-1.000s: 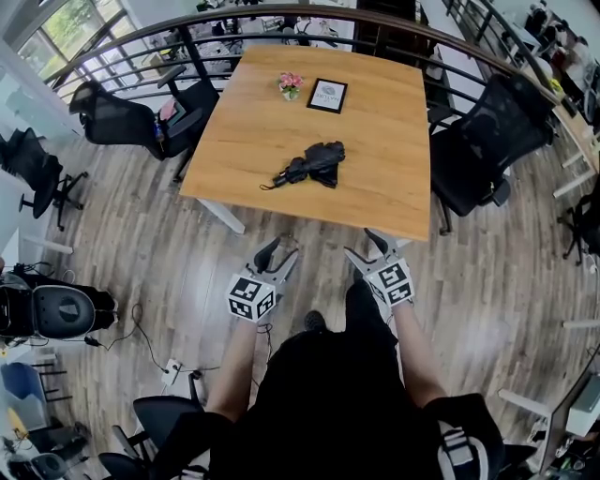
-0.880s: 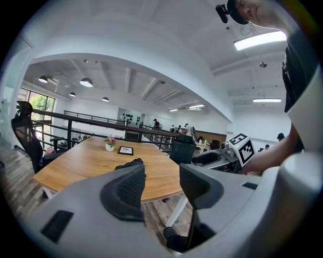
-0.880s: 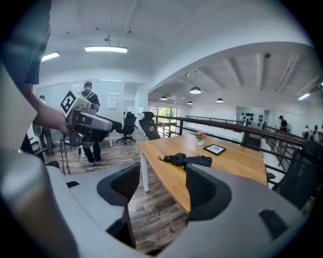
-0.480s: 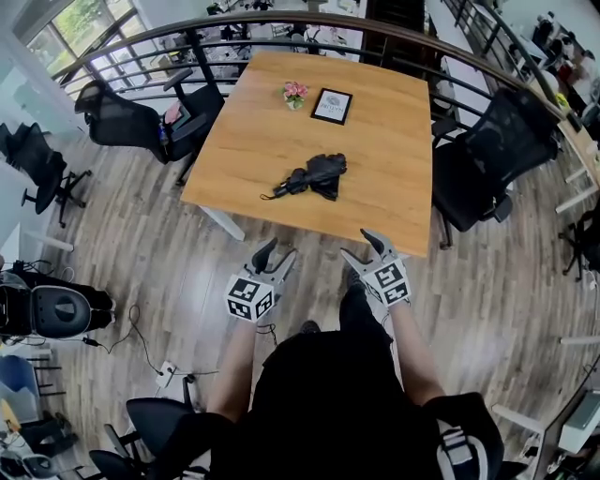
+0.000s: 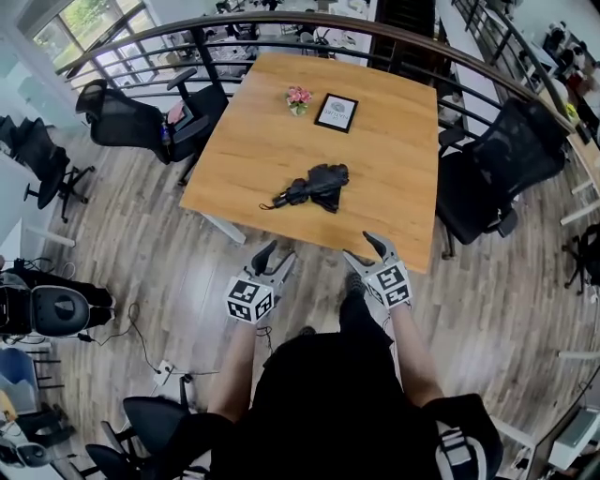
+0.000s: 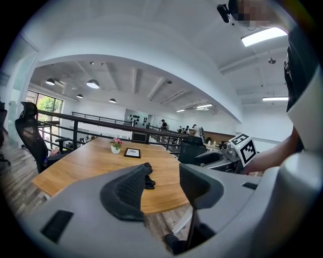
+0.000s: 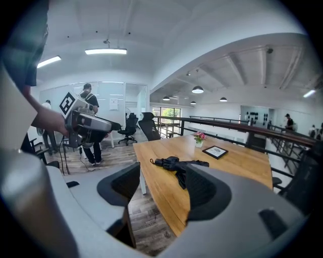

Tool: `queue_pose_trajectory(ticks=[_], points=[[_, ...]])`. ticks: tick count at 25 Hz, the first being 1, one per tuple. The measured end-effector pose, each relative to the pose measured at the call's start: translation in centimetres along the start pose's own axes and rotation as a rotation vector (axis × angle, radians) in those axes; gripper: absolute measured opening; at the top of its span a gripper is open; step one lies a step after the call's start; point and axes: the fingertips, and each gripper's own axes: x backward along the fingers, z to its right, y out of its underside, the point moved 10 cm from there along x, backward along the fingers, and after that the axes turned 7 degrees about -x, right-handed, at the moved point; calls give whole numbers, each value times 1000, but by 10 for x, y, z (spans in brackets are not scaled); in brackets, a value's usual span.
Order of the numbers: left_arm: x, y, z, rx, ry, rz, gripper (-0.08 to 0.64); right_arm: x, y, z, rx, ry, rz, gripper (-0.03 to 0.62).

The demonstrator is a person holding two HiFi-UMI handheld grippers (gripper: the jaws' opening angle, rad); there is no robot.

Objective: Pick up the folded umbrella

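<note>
Evidently both grippers (image 5: 277, 251) (image 5: 361, 246) — parted, empty

- The room is bright, and daylight comes in through the windows (image 5: 89, 23) at the top left of the head view.
- Long ceiling lights (image 6: 265, 36) glow white and look washed out in both gripper views.
- The desk (image 5: 272, 141) top is evenly lit, and shadows on it are faint.
- Every view bends at its edges like a fishbowl, so the railing (image 5: 281, 21) looks curved.
- Both gripper views have black corners.
</note>
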Motion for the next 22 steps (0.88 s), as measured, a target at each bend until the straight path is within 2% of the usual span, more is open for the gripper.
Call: queue_pose_trajectory(ticks=[13, 22], points=[[-79, -13, -10, 23, -64, -33, 219, -36, -13, 90, -6, -59, -11, 296], [-121, -19, -6, 38, -132, -58, 219, -59, -15, 141, -6, -139, -27, 296]])
